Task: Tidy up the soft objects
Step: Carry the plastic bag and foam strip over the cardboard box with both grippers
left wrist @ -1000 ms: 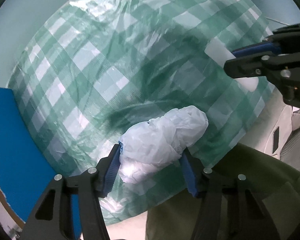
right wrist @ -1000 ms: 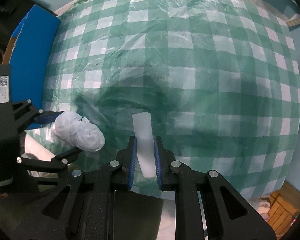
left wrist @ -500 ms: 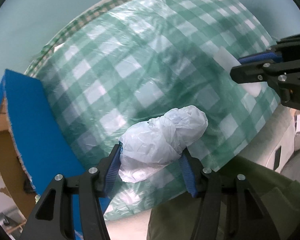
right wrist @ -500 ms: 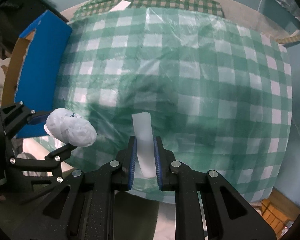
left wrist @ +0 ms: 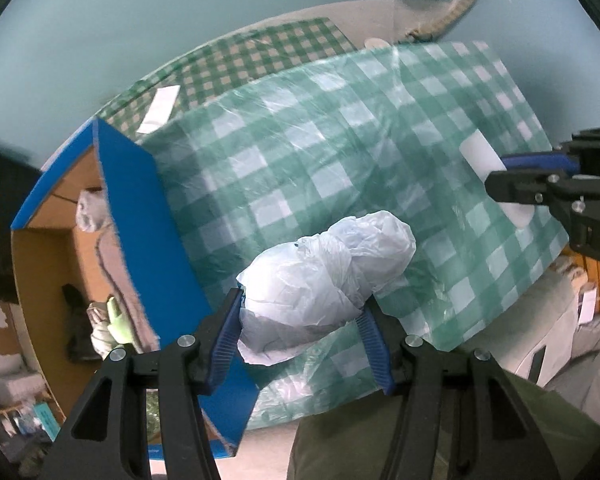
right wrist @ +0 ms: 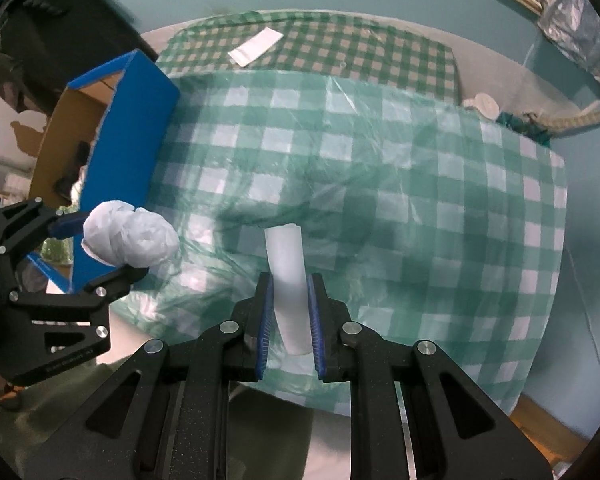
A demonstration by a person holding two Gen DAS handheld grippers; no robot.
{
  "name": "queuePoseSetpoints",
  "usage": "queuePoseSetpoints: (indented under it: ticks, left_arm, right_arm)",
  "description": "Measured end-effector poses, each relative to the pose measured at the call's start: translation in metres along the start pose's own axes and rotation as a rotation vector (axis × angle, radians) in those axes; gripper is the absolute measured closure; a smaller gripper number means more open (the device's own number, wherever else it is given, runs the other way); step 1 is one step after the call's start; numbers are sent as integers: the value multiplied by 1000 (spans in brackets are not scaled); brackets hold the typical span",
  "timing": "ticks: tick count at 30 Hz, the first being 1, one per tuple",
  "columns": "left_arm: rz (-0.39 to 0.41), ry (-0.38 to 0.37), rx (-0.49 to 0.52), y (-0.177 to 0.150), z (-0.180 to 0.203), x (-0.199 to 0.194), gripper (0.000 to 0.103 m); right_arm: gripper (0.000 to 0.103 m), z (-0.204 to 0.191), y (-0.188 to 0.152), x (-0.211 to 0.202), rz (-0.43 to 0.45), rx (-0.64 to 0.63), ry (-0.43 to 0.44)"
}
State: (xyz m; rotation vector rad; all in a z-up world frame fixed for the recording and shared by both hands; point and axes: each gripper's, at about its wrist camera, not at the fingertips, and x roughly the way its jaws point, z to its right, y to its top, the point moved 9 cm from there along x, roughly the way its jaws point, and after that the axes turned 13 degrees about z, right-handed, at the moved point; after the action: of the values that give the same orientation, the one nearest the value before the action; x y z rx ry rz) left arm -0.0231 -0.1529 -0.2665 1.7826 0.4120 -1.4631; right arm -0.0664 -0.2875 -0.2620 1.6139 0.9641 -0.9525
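Far left: an open cardboard box with blue outer walls (left wrist: 148,216), already holding a few soft items, standing against the edge of the table under its green-checked plastic cover (left wrist: 340,152). Just right of the box, held clear above the cover: a crumpled white plastic bag (left wrist: 324,276), pinched between the blue pads of the left gripper (left wrist: 304,328), jaws part-way apart and pressing into its bulk. Almost weightless by the look of it, airy and springy, slick on the surface; likely to squash and creep out of a light pinch, so best gripped across the thickest bunched middle, not a loose flap. Further right, also lifted off the table: a white, flat foam-like strip (right wrist: 286,280), clamped upright by its lower end in the right gripper (right wrist: 288,320), jaws nearly together on it, free end curving slightly. Light and bendy, probably floppy when swung; a hold near the middle would steady it more. Far side of the table: a small white packet (right wrist: 256,50) lying on a darker checked cloth. Box apparently the destination for both pieces.
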Motion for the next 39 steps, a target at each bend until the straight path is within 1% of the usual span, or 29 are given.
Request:
queuePoseSetpoints:
  ticks: [8,20,28,39]
  left_arm:
    - [40,31,-81,6,-35,-23,46]
    - [70,89,-211,-3,-92,-52,46]
    - [77,137,-298,-19,-131,-65,46]
    - [60,192,-407,-52,-186,-71,46]
  right_arm:
    - [87,-23,21,-8,20,-47,9]
    - [87,-77,53,-8,39,-136,67]
    - [87,-125,72,2,38,-207,120]
    - [87,-193,90,22,24,-312,182]
